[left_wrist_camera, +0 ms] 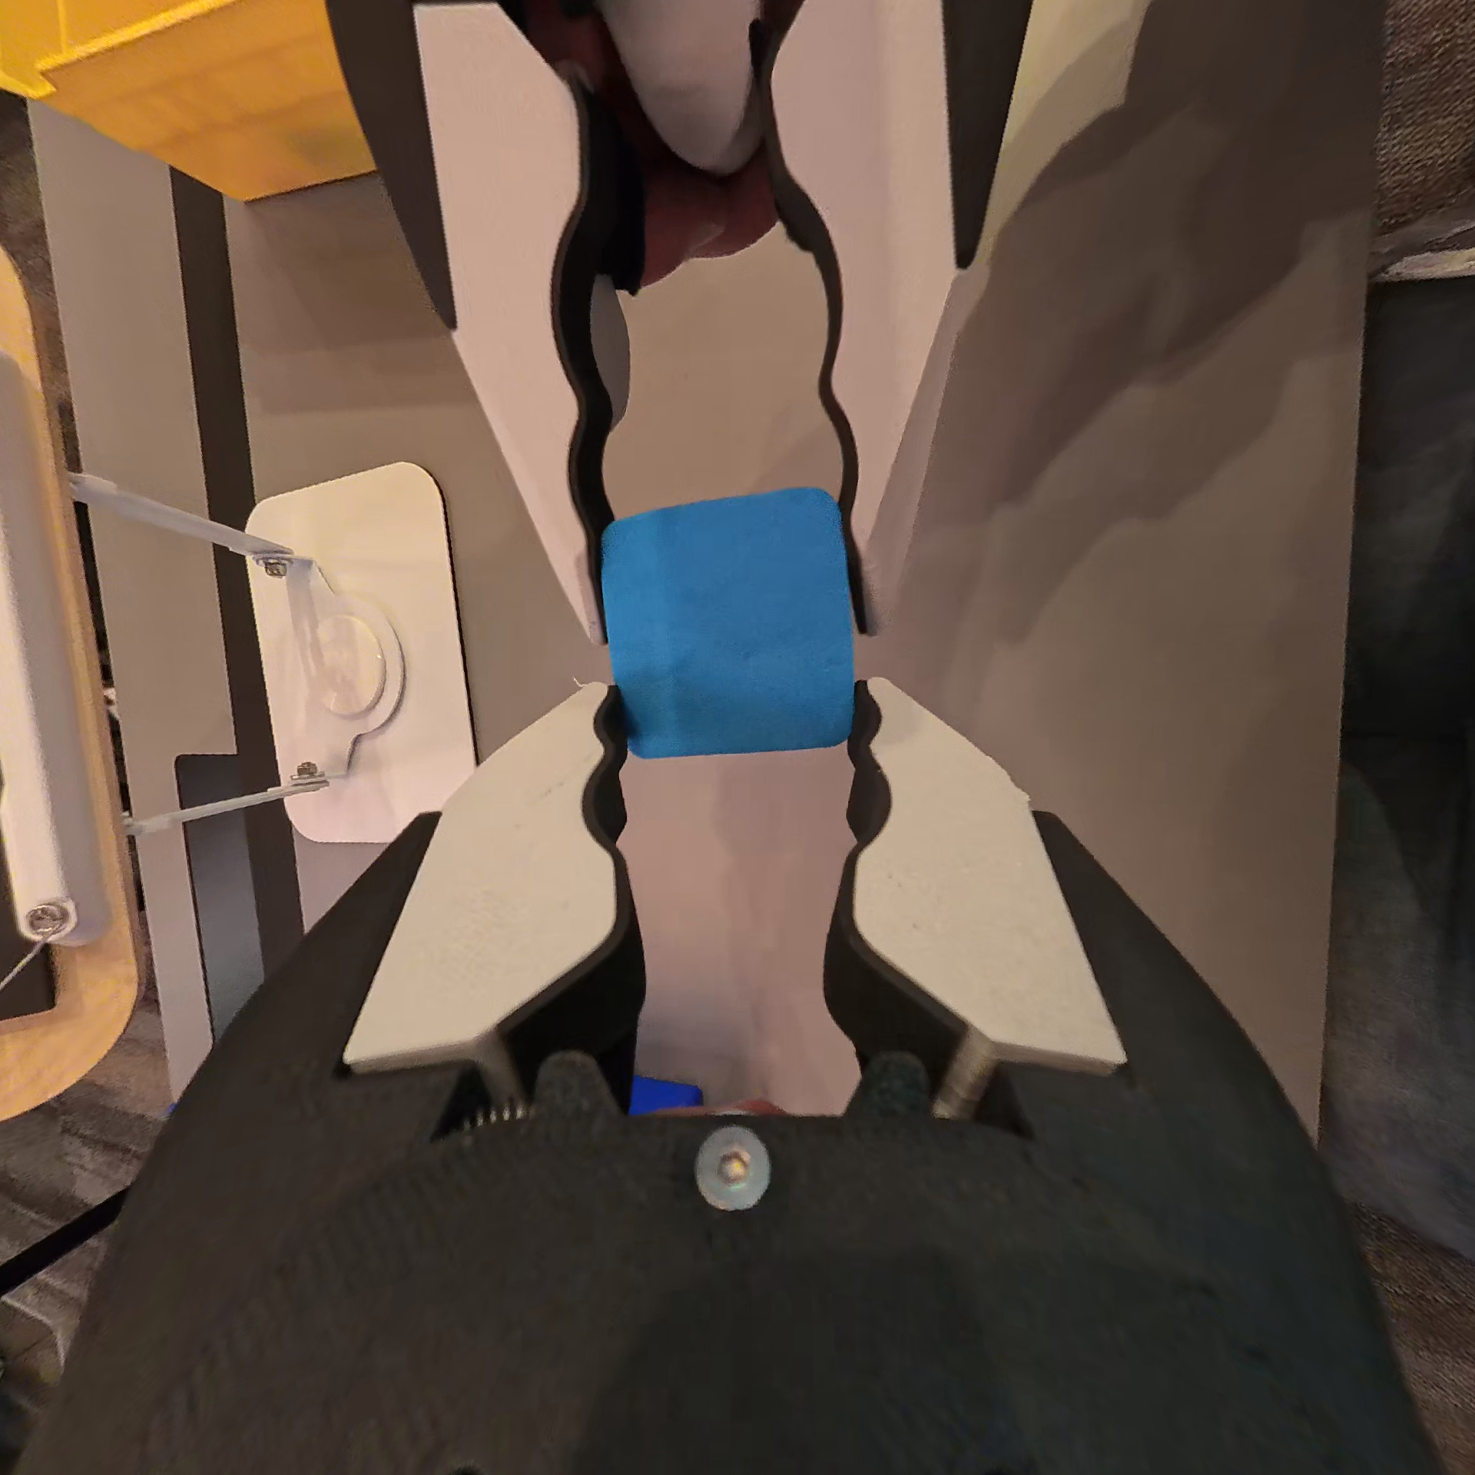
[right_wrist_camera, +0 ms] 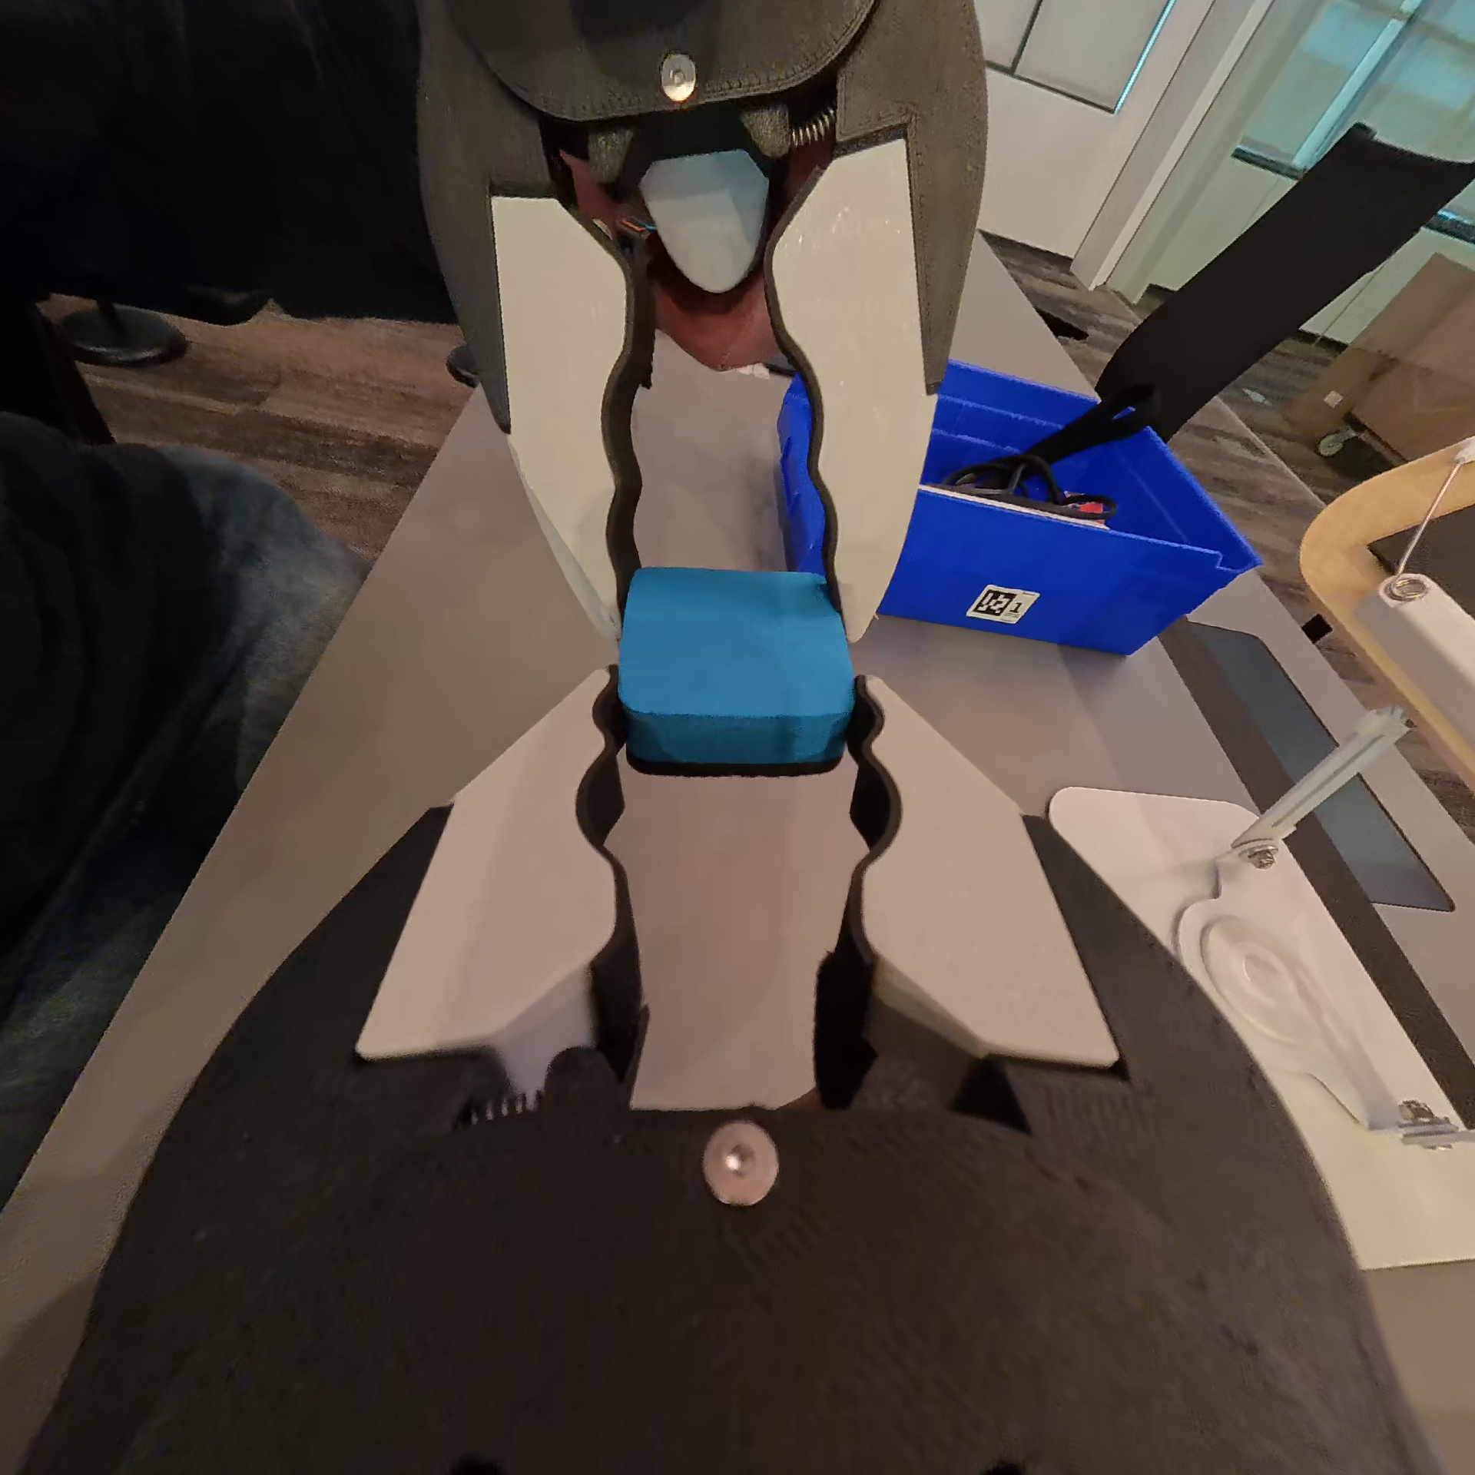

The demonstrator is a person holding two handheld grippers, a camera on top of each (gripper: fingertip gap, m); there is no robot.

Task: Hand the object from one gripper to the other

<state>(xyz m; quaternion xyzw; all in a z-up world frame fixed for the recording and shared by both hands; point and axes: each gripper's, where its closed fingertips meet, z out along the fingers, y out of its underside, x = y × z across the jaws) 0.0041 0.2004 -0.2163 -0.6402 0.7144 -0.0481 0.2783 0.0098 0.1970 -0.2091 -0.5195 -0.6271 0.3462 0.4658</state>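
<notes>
A blue foam block (left_wrist_camera: pixel 726 622) hangs in the air between my two grippers, which meet tip to tip. In the left wrist view my left gripper (left_wrist_camera: pixel 734 698) comes up from below and its pads press the block's near end. My right gripper (left_wrist_camera: pixel 730 630) reaches in from above and its pads press the far end. In the right wrist view the block (right_wrist_camera: pixel 730 670) sits the same way: my right gripper (right_wrist_camera: pixel 734 702) clamps its near end and my left gripper (right_wrist_camera: pixel 730 622) clamps its far end. Both are shut on the block above the grey table (right_wrist_camera: pixel 383 654).
A blue bin (right_wrist_camera: pixel 1038 551) holding cables stands on the table behind the grippers. A white plate with a metal fixture (right_wrist_camera: pixel 1245 982) lies to the right, also seen in the left wrist view (left_wrist_camera: pixel 359 646). A yellow bin (left_wrist_camera: pixel 183 88) is at the upper left. A person's leg (right_wrist_camera: pixel 144 654) is at the left. My left and right fingertips are right by each other.
</notes>
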